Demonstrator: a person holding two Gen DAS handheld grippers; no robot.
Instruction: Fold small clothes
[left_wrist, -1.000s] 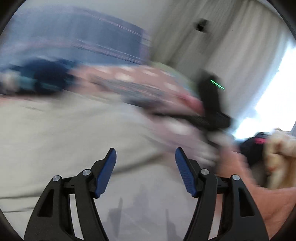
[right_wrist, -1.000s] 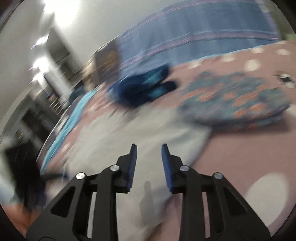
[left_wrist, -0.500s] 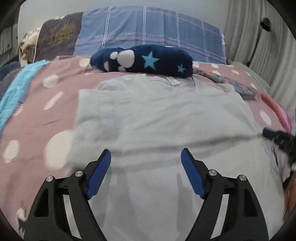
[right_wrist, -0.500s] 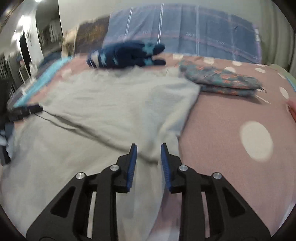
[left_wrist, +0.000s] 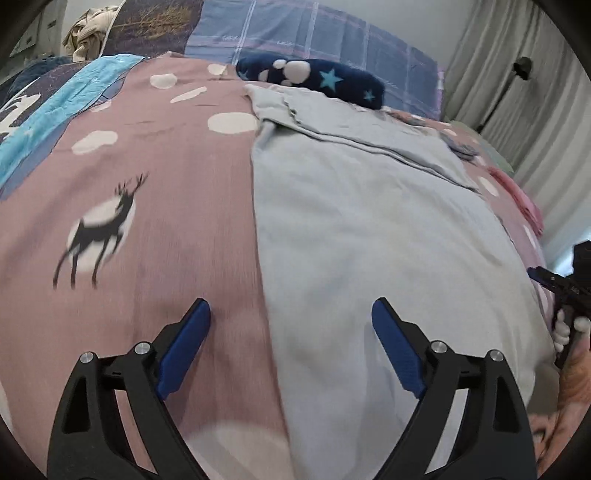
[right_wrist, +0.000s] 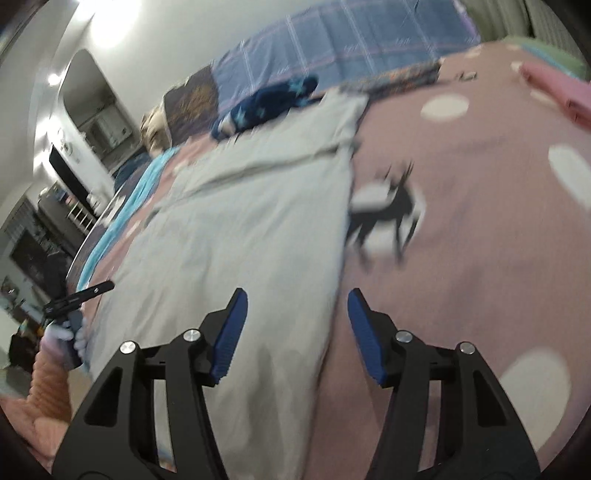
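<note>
A pale grey garment (left_wrist: 369, 229) lies flat on the pink dotted bedspread (left_wrist: 155, 206). It also shows in the right wrist view (right_wrist: 240, 236). My left gripper (left_wrist: 291, 339) is open and empty, straddling the garment's near left edge. My right gripper (right_wrist: 293, 325) is open and empty, straddling the garment's near right edge. The right gripper shows at the far right of the left wrist view (left_wrist: 554, 288). The left gripper shows at the left of the right wrist view (right_wrist: 79, 293).
A navy star-patterned plush item (left_wrist: 314, 79) lies beyond the garment, before a blue plaid pillow (left_wrist: 303, 33). A folded patterned cloth (right_wrist: 391, 79) and a pink item (right_wrist: 554, 88) lie at the far right. Curtains (left_wrist: 524, 103) hang to the right.
My right gripper has opened from nearly shut. Both grippers have moved apart and down to the garment's near corners. The garment now lies flatter.
</note>
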